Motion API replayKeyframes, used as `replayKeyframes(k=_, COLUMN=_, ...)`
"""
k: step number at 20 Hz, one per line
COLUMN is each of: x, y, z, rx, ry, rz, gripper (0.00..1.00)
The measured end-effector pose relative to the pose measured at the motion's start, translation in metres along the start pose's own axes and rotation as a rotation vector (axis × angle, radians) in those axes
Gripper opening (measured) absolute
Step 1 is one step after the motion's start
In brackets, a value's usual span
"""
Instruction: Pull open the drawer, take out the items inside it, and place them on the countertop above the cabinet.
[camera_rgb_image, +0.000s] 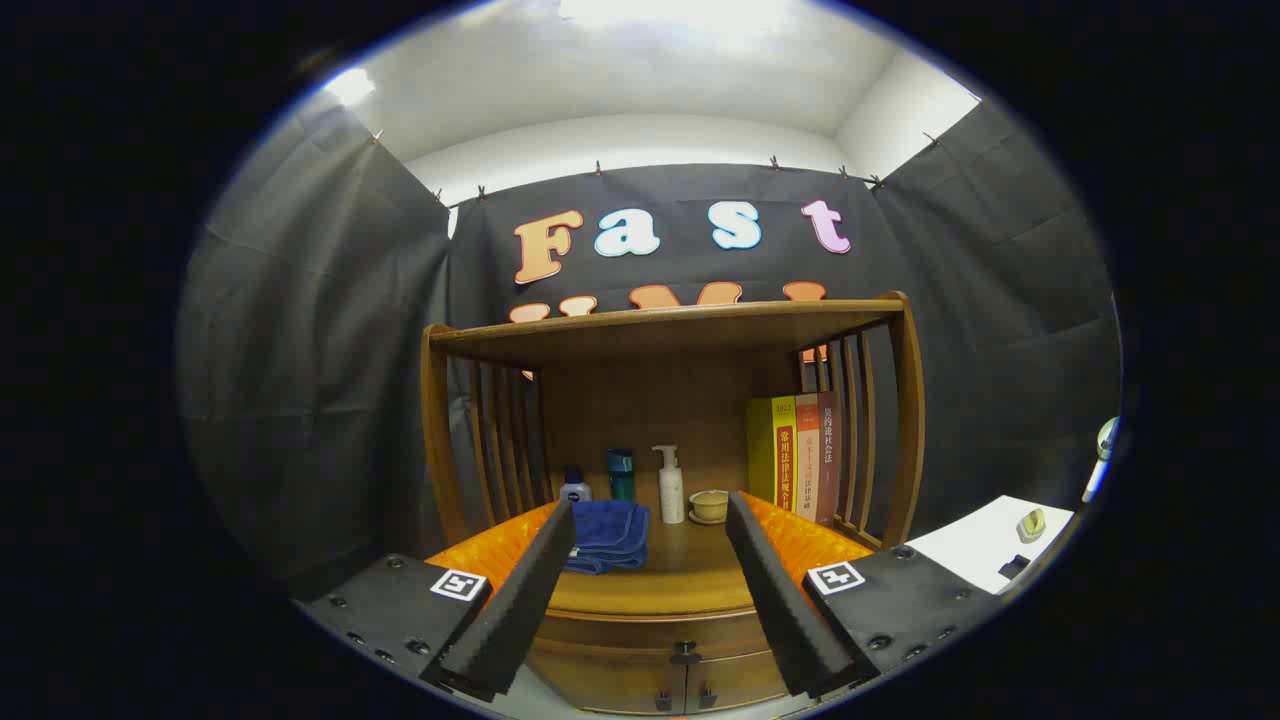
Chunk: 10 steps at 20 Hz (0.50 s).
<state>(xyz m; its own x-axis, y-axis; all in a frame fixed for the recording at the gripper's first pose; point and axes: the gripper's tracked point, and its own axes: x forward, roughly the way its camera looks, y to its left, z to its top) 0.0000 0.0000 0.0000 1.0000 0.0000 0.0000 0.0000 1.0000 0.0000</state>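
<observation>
Two fingers of gripper (650, 515) spread wide, empty, raised over countertop (690, 580). Drawer (640, 635) closed below and between fingers, knob (685, 655) at front. Contents not visible. On countertop: folded blue cloth (610, 537) beside one finger, pump bottle (670, 485), small bowl (709, 505), two bottles (598, 480), books (795, 455) upright.

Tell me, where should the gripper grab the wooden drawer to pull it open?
Probably the small dark knob at the middle of the wooden drawer front, approached straight from the front. It juts out below the countertop, so the open gripper could close around it.
</observation>
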Motion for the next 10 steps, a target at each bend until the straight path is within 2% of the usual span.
replayKeyframes(k=10, x=-0.0024, y=-0.0063, z=0.0022, rx=0.006, ry=-0.003, rz=-0.007, gripper=1.0)
